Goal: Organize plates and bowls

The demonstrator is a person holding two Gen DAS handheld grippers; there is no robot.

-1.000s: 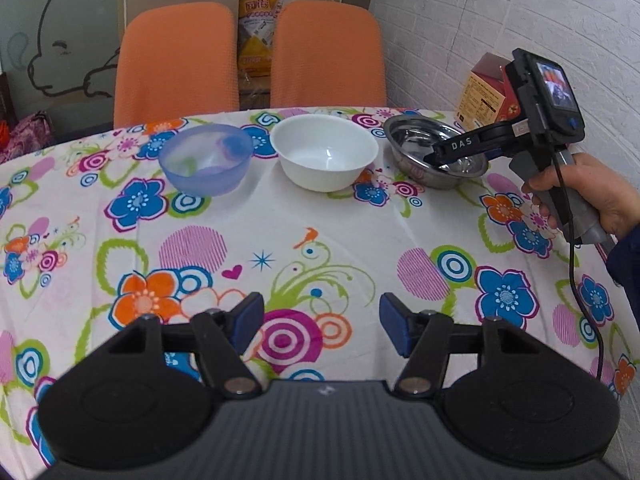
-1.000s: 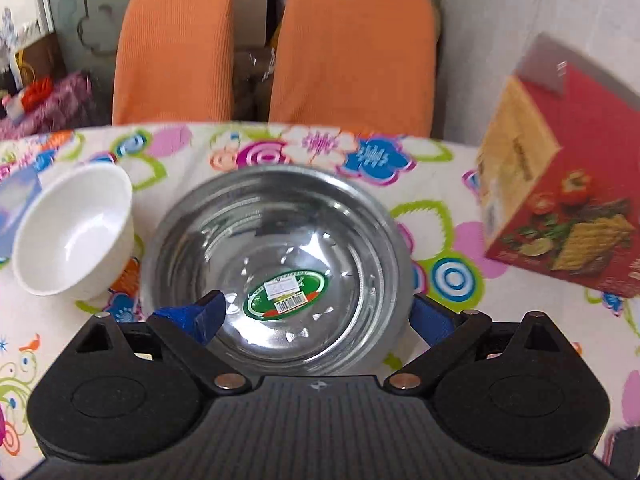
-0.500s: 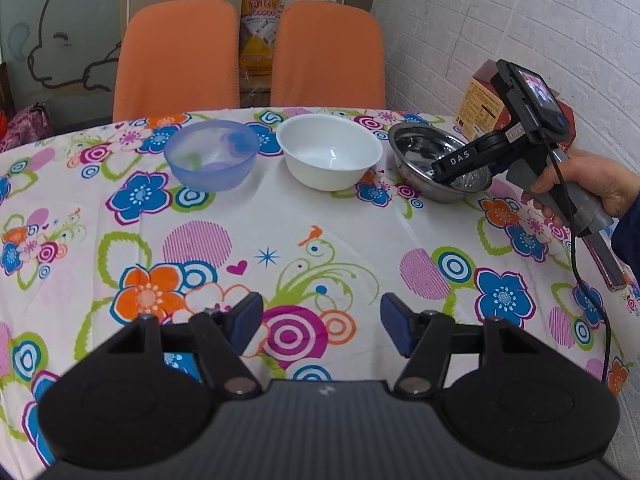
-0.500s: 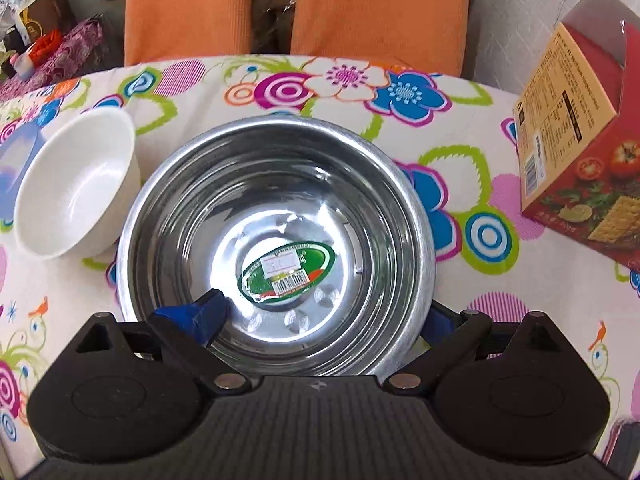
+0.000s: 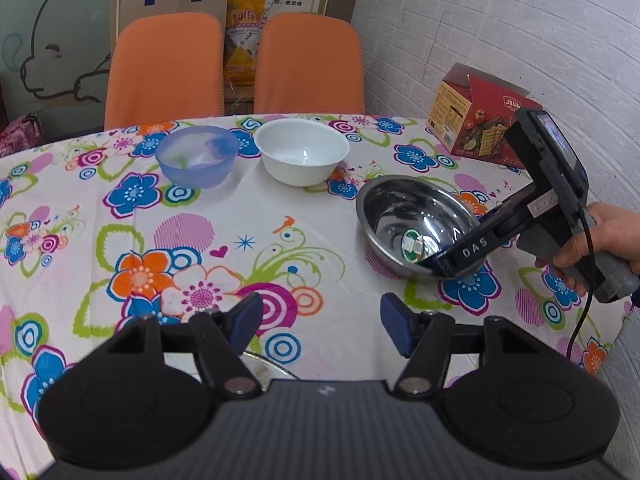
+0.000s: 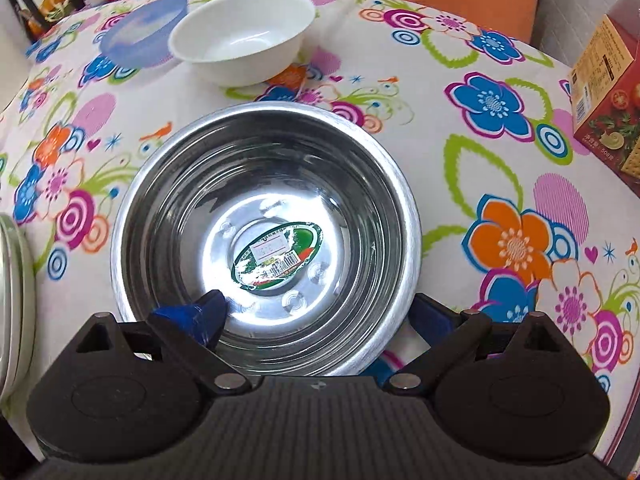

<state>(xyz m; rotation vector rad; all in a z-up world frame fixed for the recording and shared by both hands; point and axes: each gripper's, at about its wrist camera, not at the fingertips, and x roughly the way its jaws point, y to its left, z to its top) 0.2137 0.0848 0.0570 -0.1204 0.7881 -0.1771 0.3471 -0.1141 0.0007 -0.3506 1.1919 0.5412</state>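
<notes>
The right gripper (image 6: 316,320) holds the steel bowl (image 6: 272,216) by its near rim, one blue pad inside the wall and the other outside, so the jaws are closed on the rim. In the left wrist view the bowl sits tilted, its far edge higher than the gripped side, apparently carried or dragged just above the flowered tablecloth (image 5: 280,208); whether its base touches the cloth I cannot tell. It lies toward the right of the table, well apart from the white bowl (image 5: 302,152) and the blue bowl (image 5: 195,156), which stand beside each other near the far edge. The left gripper (image 5: 318,322) hangs over the near side of the table with its jaws wide and nothing between them. A metal rim (image 6: 16,300) shows at the left edge of the right wrist view, probably a plate or a larger dish. The step in hand looks like moving the steel bowl toward a stacking spot. The next move calls for a level carry and a firm pinch, since a thin, slick rim held from one side can pivot or slip.
</notes>
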